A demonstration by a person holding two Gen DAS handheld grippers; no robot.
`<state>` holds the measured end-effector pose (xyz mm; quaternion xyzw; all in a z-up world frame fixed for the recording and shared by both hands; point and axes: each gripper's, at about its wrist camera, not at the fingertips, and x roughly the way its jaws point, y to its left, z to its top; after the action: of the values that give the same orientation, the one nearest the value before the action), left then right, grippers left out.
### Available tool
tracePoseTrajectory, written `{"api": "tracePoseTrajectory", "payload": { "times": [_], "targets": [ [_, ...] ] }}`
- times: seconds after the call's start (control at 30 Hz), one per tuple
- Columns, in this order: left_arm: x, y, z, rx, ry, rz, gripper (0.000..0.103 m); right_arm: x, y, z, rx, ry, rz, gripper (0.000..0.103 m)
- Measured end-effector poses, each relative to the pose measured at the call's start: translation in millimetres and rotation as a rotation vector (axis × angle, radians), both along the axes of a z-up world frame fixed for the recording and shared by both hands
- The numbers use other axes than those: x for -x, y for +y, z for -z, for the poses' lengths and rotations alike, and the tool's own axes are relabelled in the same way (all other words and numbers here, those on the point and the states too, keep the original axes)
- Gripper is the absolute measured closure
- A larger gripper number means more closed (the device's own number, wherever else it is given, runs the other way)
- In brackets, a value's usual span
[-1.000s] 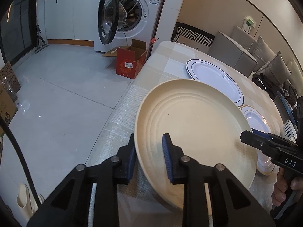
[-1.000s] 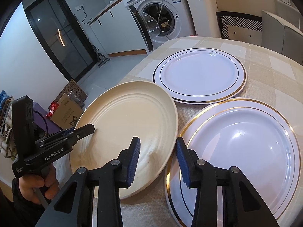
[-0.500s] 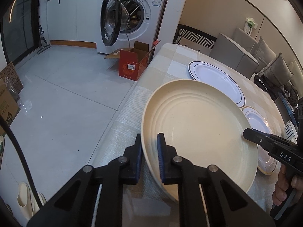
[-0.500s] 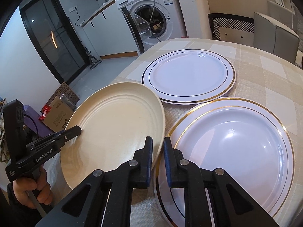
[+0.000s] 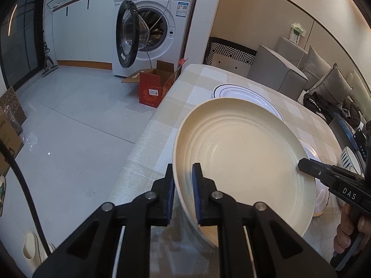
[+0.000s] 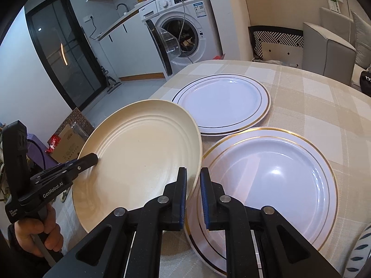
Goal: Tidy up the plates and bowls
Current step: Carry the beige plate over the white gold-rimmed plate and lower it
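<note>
A cream ridged plate (image 5: 245,157) (image 6: 143,153) is held above the checked table, tilted. My left gripper (image 5: 183,180) is shut on its near rim; in the right wrist view it grips the plate's left edge (image 6: 91,158). My right gripper (image 6: 193,180) is shut on the opposite rim; in the left wrist view it holds the plate's right edge (image 5: 303,163). Two white gold-rimmed plates lie on the table: one far (image 6: 222,103) (image 5: 231,91), one near (image 6: 276,176), partly under the cream plate.
The checked tablecloth (image 6: 313,106) covers the table; its edge drops to the floor on the left (image 5: 139,143). A patterned bowl (image 5: 349,158) (image 6: 363,250) sits at the right edge. A red box (image 5: 155,90), washing machine (image 5: 153,30) and grey chairs (image 5: 278,76) stand beyond.
Both grippers closed on opposite rims of the cream plate, and the plate has risen off the table and tilted.
</note>
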<state>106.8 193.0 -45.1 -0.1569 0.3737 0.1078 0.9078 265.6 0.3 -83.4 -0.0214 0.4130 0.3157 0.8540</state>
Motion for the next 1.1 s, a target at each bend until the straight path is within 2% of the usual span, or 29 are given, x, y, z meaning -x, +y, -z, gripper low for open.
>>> {"api": "tracePoseTrajectory", "payload": {
  "times": [0.57,0.87,1.1],
  "targets": [
    [-49,-66,-9,0.004,-0.013,0.157,0.091,4,-84,-10,0.01,0.0,0.192,0.091],
    [-69,-92,-8,-0.011,0.005,0.203,0.091,2,-102,-9,0.06,-0.007,0.271,0.091],
    [-75,-97,-6,-0.016,0.016,0.207,0.091,2,-101,-11,0.108,-0.037,0.291,0.091]
  ]
}}
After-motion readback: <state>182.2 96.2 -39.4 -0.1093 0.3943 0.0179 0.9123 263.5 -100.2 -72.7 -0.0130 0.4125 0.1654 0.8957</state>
